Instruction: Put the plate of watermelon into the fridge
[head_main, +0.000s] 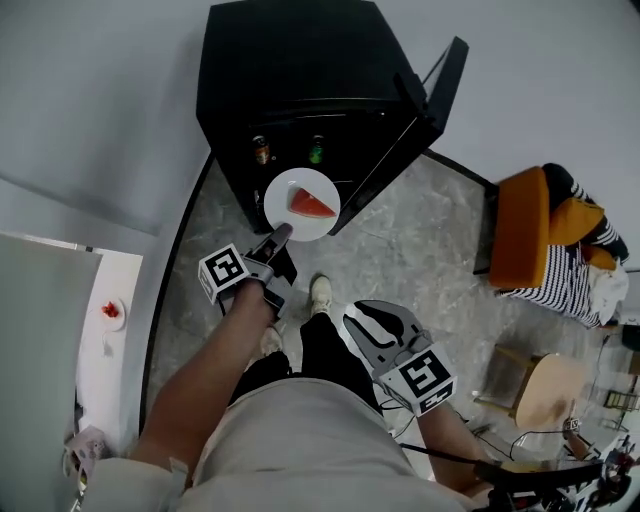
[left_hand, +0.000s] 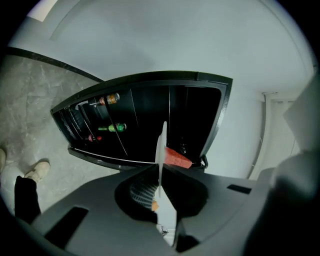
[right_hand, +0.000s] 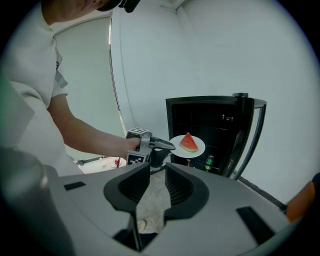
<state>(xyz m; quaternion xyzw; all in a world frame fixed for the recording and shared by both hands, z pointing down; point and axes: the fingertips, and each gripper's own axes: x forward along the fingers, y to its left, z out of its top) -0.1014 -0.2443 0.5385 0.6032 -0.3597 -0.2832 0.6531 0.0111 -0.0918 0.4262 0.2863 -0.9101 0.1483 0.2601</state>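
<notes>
While the left gripper (head_main: 280, 232) is clamped on the near rim of the white plate (head_main: 283, 200), the plate sits level just in front of the open black fridge (head_main: 290, 70), centre of the head view, not inside yet. Watermelon wedge (head_main: 312, 204) lies on the plate, red side up. In the left gripper view the plate (left_hand: 161, 150) shows edge-on between the closed jaws, with the wedge (left_hand: 176, 157) to its right. Fridge door (head_main: 420, 120) is swung open at upper right, and two bottles (head_main: 261, 150) show on the lower shelf. The right gripper (head_main: 352, 322) is at lower centre, over the grey floor (head_main: 420, 240). Its jaws stand a narrow gap apart with nothing between them, well apart from the plate.
</notes>
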